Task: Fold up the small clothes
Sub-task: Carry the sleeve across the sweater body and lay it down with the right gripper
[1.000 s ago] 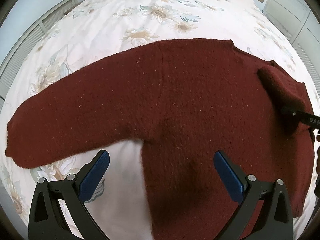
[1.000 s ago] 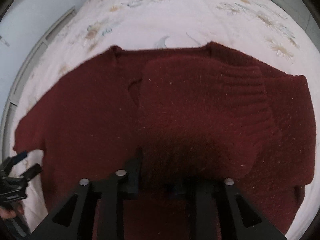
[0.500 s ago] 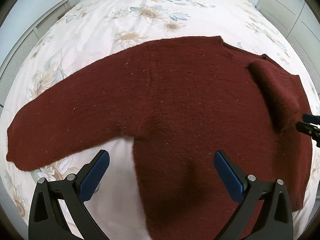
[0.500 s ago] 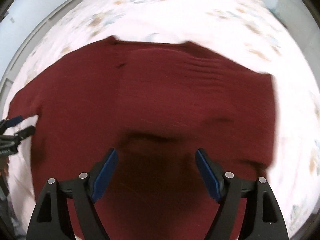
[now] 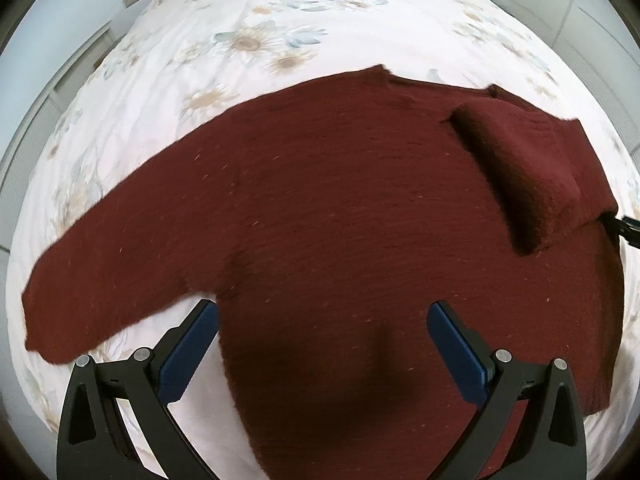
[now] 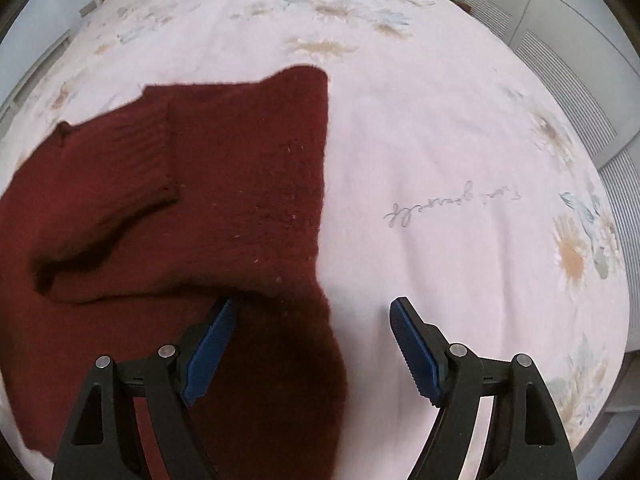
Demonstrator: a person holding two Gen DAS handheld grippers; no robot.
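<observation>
Sweater (image 5: 340,220): hem hidden behind left gripper (image 5: 322,344) frame, cut off at btm edge of left view. In right view, sweater's left part cut by frame edge. Folded sleeve (image 6: 108,184) covers body knit underneath. Right gripper (image 5: 628,232): only tip visible at left view's right edge. Script on bedsheet (image 6: 452,204): upside-down, illegible.

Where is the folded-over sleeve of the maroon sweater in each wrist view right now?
Left wrist: folded sleeve lies upper right, across the sweater body.
Right wrist: folded sleeve lies at left, above the open right gripper.
Shared landmark: the sleeve's ribbed cuff.
</observation>
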